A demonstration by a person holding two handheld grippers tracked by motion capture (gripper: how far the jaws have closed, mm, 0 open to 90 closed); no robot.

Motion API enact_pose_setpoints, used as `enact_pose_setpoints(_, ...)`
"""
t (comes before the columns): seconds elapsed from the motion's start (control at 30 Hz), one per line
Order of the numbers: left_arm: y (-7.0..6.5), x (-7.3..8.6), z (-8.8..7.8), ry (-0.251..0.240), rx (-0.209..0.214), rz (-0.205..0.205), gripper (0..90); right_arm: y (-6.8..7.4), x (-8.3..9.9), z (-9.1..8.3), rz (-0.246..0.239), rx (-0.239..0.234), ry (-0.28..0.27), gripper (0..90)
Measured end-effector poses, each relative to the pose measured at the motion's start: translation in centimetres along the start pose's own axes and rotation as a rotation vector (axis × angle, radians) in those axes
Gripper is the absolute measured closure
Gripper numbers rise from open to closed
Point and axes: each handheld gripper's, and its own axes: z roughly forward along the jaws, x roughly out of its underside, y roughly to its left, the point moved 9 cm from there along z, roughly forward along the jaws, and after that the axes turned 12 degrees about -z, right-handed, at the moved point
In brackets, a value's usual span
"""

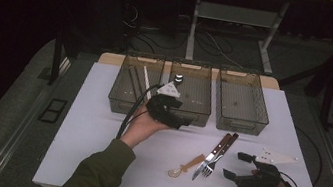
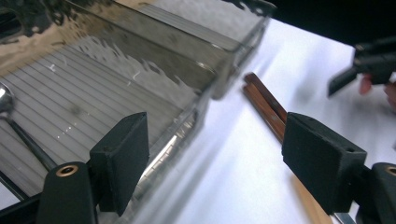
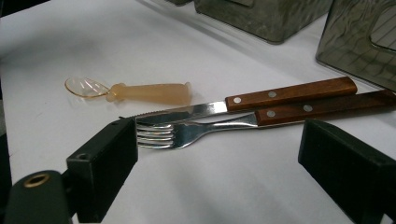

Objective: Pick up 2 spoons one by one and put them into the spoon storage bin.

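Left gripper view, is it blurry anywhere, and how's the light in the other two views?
Left gripper view: the bin wall and the wooden handles are smeared with blur, while the left hand-held gripper stays sharp. High view: the white table is lit, the surrounding floor dark. Right gripper view: fork and knife are crisp with glare on the steel.

No legible text, label, brand, number or sign is found in any view. The smoked plastic bins [image 1: 191,100], the wooden-handled knife [image 3: 243,102] and fork [image 3: 261,119], the translucent spoon [image 3: 135,92] and the white table [image 1: 97,133] carry no readable marking.
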Motion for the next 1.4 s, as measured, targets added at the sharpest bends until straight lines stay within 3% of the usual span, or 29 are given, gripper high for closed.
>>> enact_pose_setpoints(0.3,-2.7,3.9,-1.3,0.008,0.049,0.008,25.6,-0.1,0.2,-0.1,0.012,0.009,0.005,11.8)
enact_pose_setpoints(0.57,-3.9,6.7,-2.4,0.025,0.047,0.002,34.0,0.0,0.2,0.0,-0.001,0.006,0.006,11.8)
enact_pose_setpoints(0.8,-4.8,8.8,-2.0,0.069,0.058,-0.007,38.2,0.1,0.2,0.0,-0.012,0.007,0.011,11.8)
enact_pose_setpoints(1.1,-5.4,9.8,-0.7,0.111,0.08,-0.029,46.6,0.2,0.2,0.1,-0.021,0.005,0.016,11.8)
enact_pose_setpoints(1.27,-6.3,10.2,-0.3,0.139,0.12,-0.028,57.3,0.1,0.2,0.1,-0.017,0.008,0.019,11.8)
enact_pose_setpoints(1.4,-7.5,10.6,0.0,0.169,0.162,0.004,74.5,0.1,0.3,0.0,-0.02,0.007,0.021,11.8)
